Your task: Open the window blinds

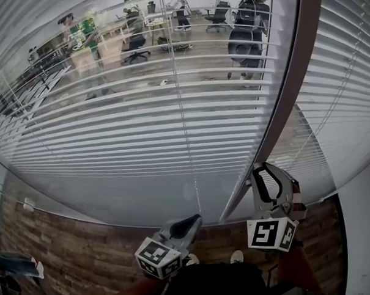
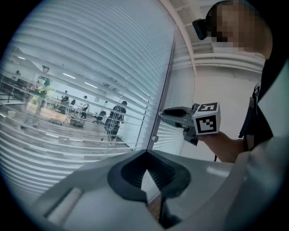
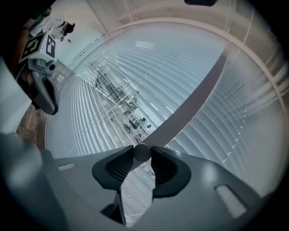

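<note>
White slatted blinds hang over a glass wall, the slats tilted enough to show an office behind. A brown frame post splits them from a second blind on the right. My right gripper is raised against the post's lower part. In the right gripper view its jaws stand narrowly apart, closed on a small round grey knob. My left gripper hangs lower, near the blind's bottom edge, its jaw tips meeting with nothing between them.
Thin cords run down the right blind. A small round fitting sits on the post below the right gripper. Wood-pattern floor lies underfoot, a white wall is at the right, and my shoes stand close to the glass.
</note>
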### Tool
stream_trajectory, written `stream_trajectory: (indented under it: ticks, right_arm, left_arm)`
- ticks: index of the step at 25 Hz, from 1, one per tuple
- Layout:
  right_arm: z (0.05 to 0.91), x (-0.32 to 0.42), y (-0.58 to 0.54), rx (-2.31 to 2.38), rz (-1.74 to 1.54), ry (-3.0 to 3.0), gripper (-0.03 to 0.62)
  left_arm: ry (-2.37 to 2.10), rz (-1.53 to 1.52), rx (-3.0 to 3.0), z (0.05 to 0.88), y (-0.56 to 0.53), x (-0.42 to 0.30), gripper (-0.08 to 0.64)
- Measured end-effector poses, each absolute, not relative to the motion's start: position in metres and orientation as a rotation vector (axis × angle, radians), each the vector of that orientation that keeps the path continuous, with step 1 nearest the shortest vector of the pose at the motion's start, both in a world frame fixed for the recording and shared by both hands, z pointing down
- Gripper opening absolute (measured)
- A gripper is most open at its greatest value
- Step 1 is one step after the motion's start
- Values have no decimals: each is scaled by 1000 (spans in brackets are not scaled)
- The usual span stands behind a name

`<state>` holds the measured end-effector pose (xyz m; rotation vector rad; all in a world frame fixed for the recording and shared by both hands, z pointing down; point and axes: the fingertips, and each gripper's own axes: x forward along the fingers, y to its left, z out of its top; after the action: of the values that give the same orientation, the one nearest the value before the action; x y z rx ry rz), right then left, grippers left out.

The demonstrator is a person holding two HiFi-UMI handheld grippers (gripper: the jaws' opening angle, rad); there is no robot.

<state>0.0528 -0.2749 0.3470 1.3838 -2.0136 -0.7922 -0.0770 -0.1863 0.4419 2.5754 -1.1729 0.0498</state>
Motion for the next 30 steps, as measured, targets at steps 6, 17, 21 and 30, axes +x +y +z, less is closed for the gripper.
stream_trajectory:
  ticks: [6, 17, 21, 30]
  right_arm:
    - [349, 54, -271, 1339, -905, -1895, 149]
    - [350, 51, -273, 1351, -939, -1865, 152]
    - [355, 42, -259, 1367, -918, -1895, 155]
    - [346, 50, -258, 1388, -851, -1998, 144]
  left_arm:
    - [-1163, 42, 2579, 443, -183, -75, 2]
    - [-1164, 43, 2572, 446, -181, -82, 1]
    - [-1175, 43, 2569, 449, -170, -92, 1]
    - [-1161, 42, 2575, 447, -179, -84, 1]
